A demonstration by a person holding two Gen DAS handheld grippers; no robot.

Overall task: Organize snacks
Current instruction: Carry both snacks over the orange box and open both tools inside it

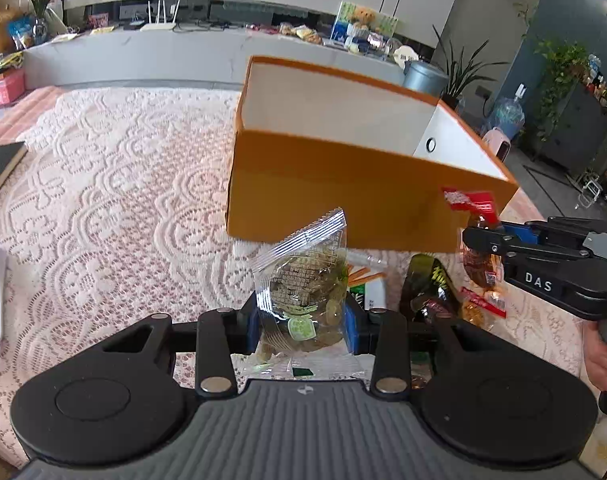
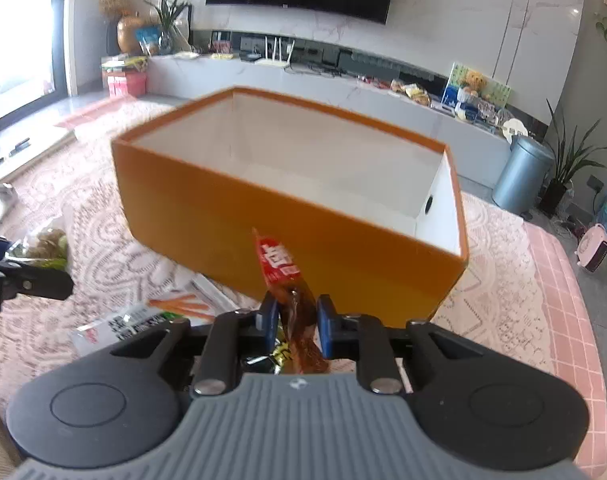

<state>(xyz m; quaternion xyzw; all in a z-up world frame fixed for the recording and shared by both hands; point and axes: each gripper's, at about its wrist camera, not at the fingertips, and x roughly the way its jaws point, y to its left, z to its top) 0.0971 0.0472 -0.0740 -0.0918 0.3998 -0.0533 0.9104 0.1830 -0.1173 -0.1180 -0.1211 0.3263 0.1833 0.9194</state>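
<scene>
Two grippers each carry a snack just short of the box, so the step in hand looks like the lift and drop. Nearest the left wrist camera, the left gripper (image 1: 303, 328) is clamped on a clear packet (image 1: 301, 292) of pale green pieces, the packet standing upright between the blue pads with its crimped top leaning toward the box. In the right wrist view, the right gripper (image 2: 293, 320) is closed on a red-topped packet (image 2: 291, 292) of brownish snack, pinched low so its red end sticks up. Just beyond both, more snacks lie on the lace tablecloth (image 1: 115, 200): a dark packet (image 1: 425, 284) with yellow lettering and a flat pack with orange sticks (image 2: 183, 304) printed on it, near the foot of the box. Farther on stands the orange box (image 2: 287, 216), open at the top, white inside and apparently bare. Since each packet sits below the rim against the near wall, both would do best to rise clear of that edge before moving forward, one after the other so the tools do not crowd. The floppy tops could catch the rim; releasing well over the white floor should let them fall flat. Far behind runs a long low cabinet (image 2: 343, 92).
</scene>
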